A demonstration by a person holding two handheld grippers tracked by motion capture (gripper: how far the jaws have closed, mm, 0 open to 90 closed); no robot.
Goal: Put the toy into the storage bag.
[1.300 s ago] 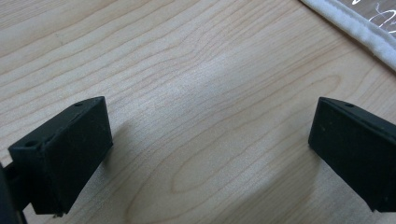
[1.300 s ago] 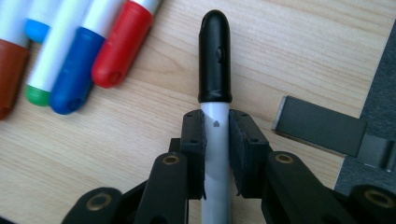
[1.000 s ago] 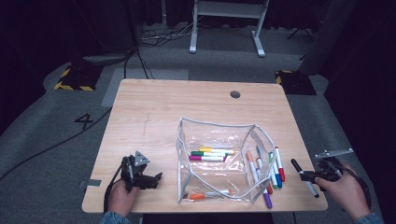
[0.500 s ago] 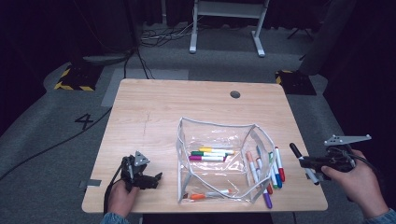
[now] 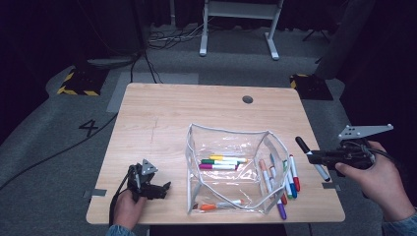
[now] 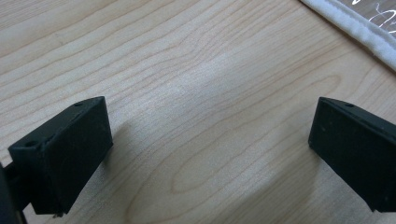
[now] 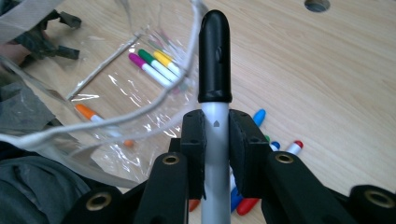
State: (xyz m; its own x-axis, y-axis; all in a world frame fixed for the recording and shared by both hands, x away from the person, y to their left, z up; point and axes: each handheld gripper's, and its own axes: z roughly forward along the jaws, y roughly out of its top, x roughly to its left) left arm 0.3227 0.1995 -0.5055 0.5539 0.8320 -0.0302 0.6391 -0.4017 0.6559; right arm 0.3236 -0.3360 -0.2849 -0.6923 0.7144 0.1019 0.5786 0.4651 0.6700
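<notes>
A clear plastic pouch (image 5: 226, 147) with a white zip rim stands open at the table's middle front, with several coloured markers (image 5: 222, 163) inside. More markers (image 5: 282, 179) lie on the wood just right of it. My right gripper (image 5: 320, 157) hangs above the table's right edge, shut on a black-capped marker (image 7: 215, 60) whose cap points toward the pouch (image 7: 116, 93). My left gripper (image 5: 160, 189) rests near the front left corner. Its jaws stand wide apart over bare wood in the left gripper view, with nothing between them.
The pouch's white rim (image 6: 355, 25) lies just ahead of the left gripper. A round cable hole (image 5: 247, 99) sits at the table's far side. Beyond the table are a white frame's legs (image 5: 238, 29) and floor cables.
My right gripper has risen from the table's right edge with the black-capped marker and drifted a little toward the pouch. The left gripper has stayed put.
</notes>
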